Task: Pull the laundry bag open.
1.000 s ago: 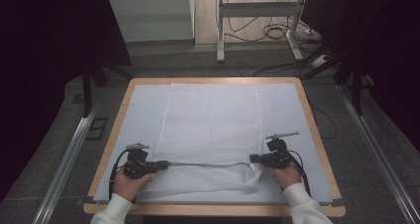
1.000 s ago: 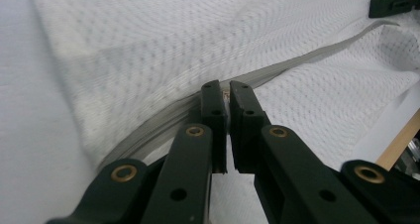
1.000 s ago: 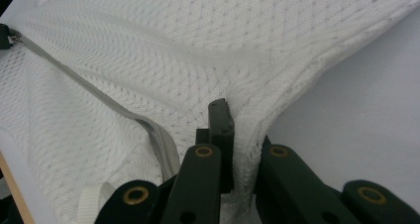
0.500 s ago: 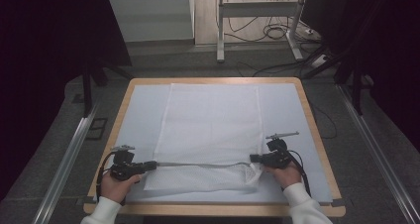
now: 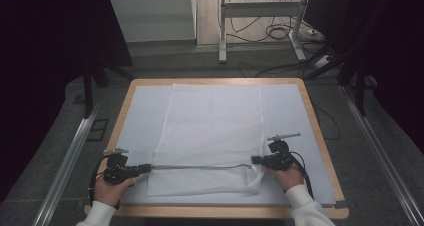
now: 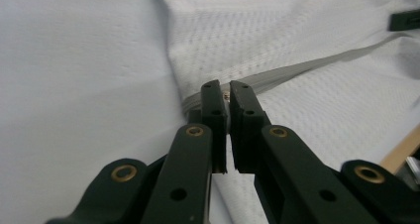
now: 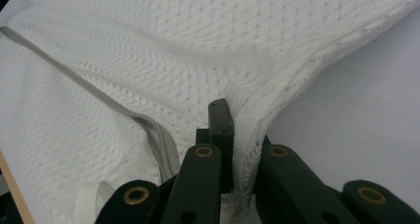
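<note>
High view, mesh bag (image 5: 210,131) between left gripper (image 5: 145,168), right gripper (image 5: 256,159)

The high view looks forward and down on the whole table (image 5: 320,136) from the person's side. Each gripper view sits close behind its own jaws, facing the white mesh bag (image 5: 210,131), whose grey zipper (image 6: 317,65) all three views share.

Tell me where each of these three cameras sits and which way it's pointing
High view: above the person's side, facing forward and down on the table; forearms, both hands.
Left gripper view: rides the left gripper, looking along its jaws at the zipper.
Right gripper view: rides the right gripper, jaws clamping the mesh bag.
Shared: all three show bag and zipper.
</note>
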`<state>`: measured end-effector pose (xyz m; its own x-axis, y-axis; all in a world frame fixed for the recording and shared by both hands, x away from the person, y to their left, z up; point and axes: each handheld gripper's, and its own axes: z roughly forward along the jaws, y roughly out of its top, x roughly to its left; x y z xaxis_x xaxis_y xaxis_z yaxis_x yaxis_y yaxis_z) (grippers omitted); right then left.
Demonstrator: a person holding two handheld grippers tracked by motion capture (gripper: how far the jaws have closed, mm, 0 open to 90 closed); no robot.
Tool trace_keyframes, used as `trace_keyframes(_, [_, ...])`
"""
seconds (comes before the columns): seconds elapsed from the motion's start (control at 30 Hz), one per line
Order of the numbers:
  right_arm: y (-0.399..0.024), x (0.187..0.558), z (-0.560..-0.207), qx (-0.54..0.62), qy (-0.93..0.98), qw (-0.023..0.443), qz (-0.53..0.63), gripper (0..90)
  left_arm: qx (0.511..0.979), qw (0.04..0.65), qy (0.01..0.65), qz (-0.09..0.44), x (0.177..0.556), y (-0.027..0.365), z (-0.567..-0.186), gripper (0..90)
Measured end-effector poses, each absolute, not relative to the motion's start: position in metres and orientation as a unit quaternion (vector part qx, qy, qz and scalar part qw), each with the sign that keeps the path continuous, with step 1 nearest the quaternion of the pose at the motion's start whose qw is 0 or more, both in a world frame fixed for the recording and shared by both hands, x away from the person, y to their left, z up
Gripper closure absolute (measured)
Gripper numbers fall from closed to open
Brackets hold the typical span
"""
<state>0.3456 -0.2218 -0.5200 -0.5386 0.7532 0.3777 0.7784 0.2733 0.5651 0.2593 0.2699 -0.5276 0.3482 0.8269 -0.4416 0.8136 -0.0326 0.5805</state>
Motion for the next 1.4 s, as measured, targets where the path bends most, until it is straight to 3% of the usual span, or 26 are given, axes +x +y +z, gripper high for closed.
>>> trace_keyframes(0.83, [-0.22, 0.345, -0.519, -0.472, -0.804, 0.005, -0.361, 87.4, 0.726, 0.384, 0.57, 0.02, 0.259, 0.27, -0.532, 86.1])
trace_keyframes(0.9, [-0.219, 0.344, -0.519, -0.468, -0.809, -0.008, -0.356, 80.1, 0.738, 0.375, 0.559, 0.043, 0.258, 0.267, -0.53, 82.1])
trace_keyframes(0.97, [-0.219, 0.341, -0.515, -0.462, -0.812, -0.033, -0.355, 64.5, 0.74, 0.376, 0.552, 0.077, 0.256, 0.264, -0.525, 75.1])
trace_keyframes(1.0, [-0.22, 0.339, -0.512, -0.462, -0.811, -0.039, -0.356, 57.5, 0.738, 0.382, 0.55, 0.085, 0.254, 0.263, -0.522, 70.9])
trace_keyframes(1.07, [-0.224, 0.334, -0.505, -0.463, -0.805, -0.053, -0.367, 50.6, 0.726, 0.398, 0.551, 0.103, 0.253, 0.262, -0.515, 56.8])
trace_keyframes(1.13, [-0.233, 0.329, -0.499, -0.463, -0.798, -0.07, -0.38, 42.7, 0.717, 0.414, 0.548, 0.119, 0.252, 0.26, -0.508, 48.4])
trace_keyframes(1.27, [-0.251, 0.322, -0.491, -0.455, -0.787, -0.095, -0.405, 37.4, 0.718, 0.431, 0.532, 0.127, 0.252, 0.252, -0.498, 37.7])
trace_keyframes(1.4, [-0.269, 0.315, -0.488, -0.45, -0.78, -0.108, -0.421, 33.0, 0.72, 0.439, 0.521, 0.136, 0.261, 0.244, -0.494, 33.4])
